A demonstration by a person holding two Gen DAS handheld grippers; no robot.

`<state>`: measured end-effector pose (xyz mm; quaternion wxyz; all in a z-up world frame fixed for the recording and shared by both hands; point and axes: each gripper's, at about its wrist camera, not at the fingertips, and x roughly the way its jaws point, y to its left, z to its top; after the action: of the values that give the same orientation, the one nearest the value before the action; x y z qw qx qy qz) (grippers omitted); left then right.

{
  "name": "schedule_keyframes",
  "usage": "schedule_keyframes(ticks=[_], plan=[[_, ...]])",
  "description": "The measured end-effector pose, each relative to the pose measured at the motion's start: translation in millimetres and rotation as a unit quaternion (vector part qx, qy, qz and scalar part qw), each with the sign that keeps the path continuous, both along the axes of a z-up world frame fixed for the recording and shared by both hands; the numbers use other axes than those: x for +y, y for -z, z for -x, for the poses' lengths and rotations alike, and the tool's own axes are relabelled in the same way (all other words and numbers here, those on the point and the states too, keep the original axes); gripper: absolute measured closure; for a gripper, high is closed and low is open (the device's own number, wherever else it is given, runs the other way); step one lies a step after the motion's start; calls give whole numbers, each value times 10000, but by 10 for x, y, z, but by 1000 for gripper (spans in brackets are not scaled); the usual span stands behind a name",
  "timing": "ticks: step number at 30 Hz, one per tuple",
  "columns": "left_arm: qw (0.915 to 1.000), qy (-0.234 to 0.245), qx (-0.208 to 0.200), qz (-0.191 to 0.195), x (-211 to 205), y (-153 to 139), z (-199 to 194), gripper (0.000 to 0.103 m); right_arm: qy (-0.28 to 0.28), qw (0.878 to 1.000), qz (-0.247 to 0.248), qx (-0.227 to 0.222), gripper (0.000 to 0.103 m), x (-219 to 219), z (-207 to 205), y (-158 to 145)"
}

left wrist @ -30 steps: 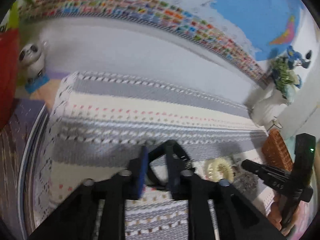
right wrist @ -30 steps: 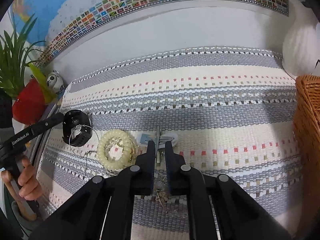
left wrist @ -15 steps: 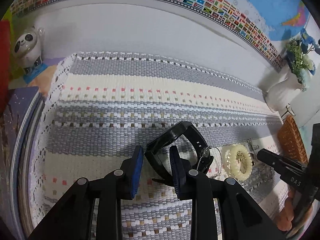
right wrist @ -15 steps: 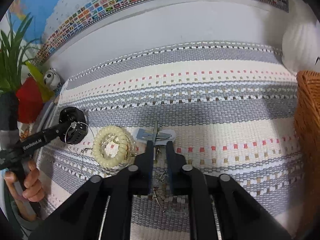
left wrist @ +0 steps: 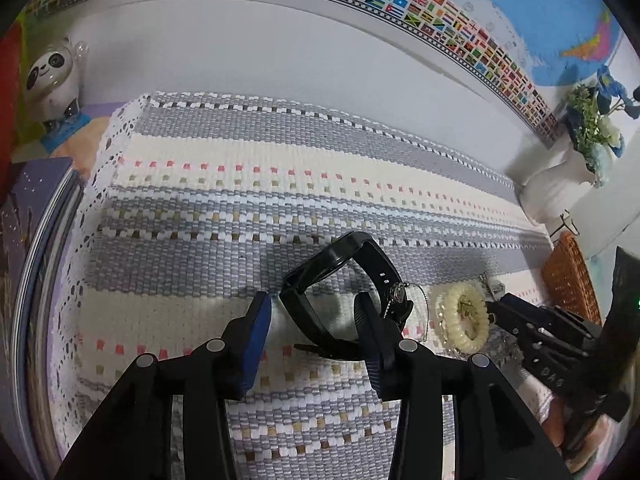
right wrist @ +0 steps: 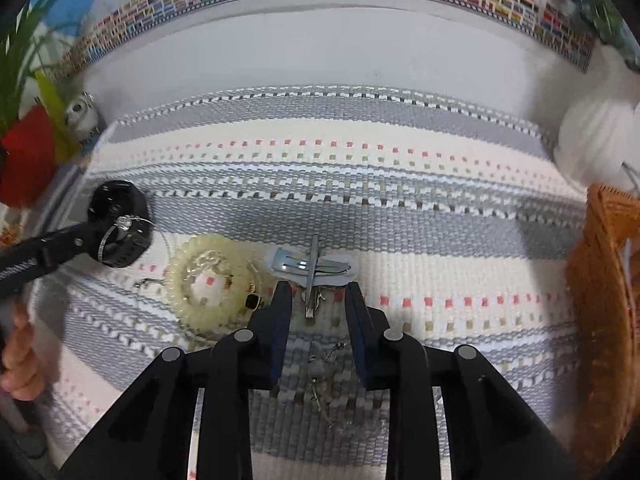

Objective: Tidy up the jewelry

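Left gripper: jaws parted and just widened, one black wristwatch standing between them on its strap edge, dial end tipped up and away toward the wall; left pad clear of the strap, right pad right against it, contact not certain, so reads as released. A thin silver chain hangs off the watch's right side. Just right of it lies one cream coiled bracelet, flat, with small pieces inside its ring. Right gripper: jaws slightly apart and just opened a little, pads clear of one narrow metal hair clip that lies between the tips, long axis running away from the camera toward the wall. It crosses one flat snap clip whose long axis runs left to right. Small loose metal bits are scattered nearer the camera; count unclear. All rest on the striped woven mat. One wicker basket at the mat's right edge, one white vase behind it.
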<state>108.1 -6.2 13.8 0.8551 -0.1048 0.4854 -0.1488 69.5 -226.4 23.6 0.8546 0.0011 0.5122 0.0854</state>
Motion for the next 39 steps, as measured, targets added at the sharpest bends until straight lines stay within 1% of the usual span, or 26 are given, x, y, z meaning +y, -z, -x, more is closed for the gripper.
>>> schedule_keyframes(ticks=[2,3,4,5,6,7,9,12,15,20,21,22,24,25,26,28,29,31,32,33,34,35,36,37,38,39], plan=[[9999,-59,-40,-104,10,-1,-1,60,-14,9997,236,-103,75,81,5,7],[9998,-44,-65,-157,14,3,-4,61,-16,9994,321,-153,79,112,12,9],[9996,-39,-110,-258,9,3,8,63,-32,9992,347,-186,89,135,23,5],[9991,-33,-162,-384,-17,6,14,65,-52,9992,357,-197,91,152,14,4],[9981,-36,-227,-575,-53,8,19,71,-47,9990,399,-218,91,155,26,2],[9965,-74,-299,-772,-81,10,23,84,-49,9987,437,-251,91,166,35,5],[9945,-85,-374,-974,-116,13,17,86,-44,9988,410,-264,91,168,43,5],[9934,-40,-479,-1044,-135,-14,36,88,-15,9994,227,-262,92,111,82,-18],[9929,-12,-697,-965,-119,-109,102,88,12,9996,-70,-270,93,-15,94,-38],[9880,-63,-1397,-663,-44,-401,277,88,84,9982,-426,-413,92,-150,130,-132],[9854,-108,-1553,-694,-40,-454,319,88,87,9978,-460,-470,93,-163,141,-160],[9802,-188,-1781,-843,-43,-521,383,88,91,9973,-503,-530,93,-178,144,-186],[9602,-380,-2406,-1368,-140,-656,546,88,74,9963,-575,-634,93,-187,161,-236],[9482,-430,-2736,-1556,-187,-718,646,88,76,9959,-582,-687,93,-183,174,-261],[9386,-440,-2999,-1648,-229,-765,732,88,73,9954,-585,-760,93,-181,193,-289],[9281,-410,-3260,-1750,-254,-811,813,88,69,9947,-587,-836,93,-194,213,-318],[9285,-371,-3261,-1735,-258,-820,820,88,79,9947,-590,-838,93,-201,213,-319],[9389,-217,-3089,-1505,-232,-823,788,88,79,9947,-760,-691,93,-241,188,-292],[9393,-176,-3086,-1490,-250,-829,809,88,70,9936,-961,-583,93,-274,171,-267],[9360,-156,-3151,-1559,-280,-837,832,88,77,9926,-1101,-500,93,-316,150,-244],[9329,-139,-3189,-1665,-310,-841,835,88,197,9938,-993,-454,93,-338,138,-225],[9364,-98,-3091,-1659,-322,-826,784,88,276,9954,-765,-499,93,-332,139,-224],[9422,-57,-2941,-1603,-308,-790,738,88,306,9960,-653,-531,93,-329,143,-230],[9446,-68,-2832,-1660,-316,-753,705,88,296,9956,-728,-517,93,-327,145,-237],[9437,-93,-2825,-1717,-335,-741,692,88,283,9947,-852,-496,93,-341,144,-247],[9431,-74,-2856,-1699,-350,-737,699,88,288,9947,-842,-515,93,-341,149,-258]])
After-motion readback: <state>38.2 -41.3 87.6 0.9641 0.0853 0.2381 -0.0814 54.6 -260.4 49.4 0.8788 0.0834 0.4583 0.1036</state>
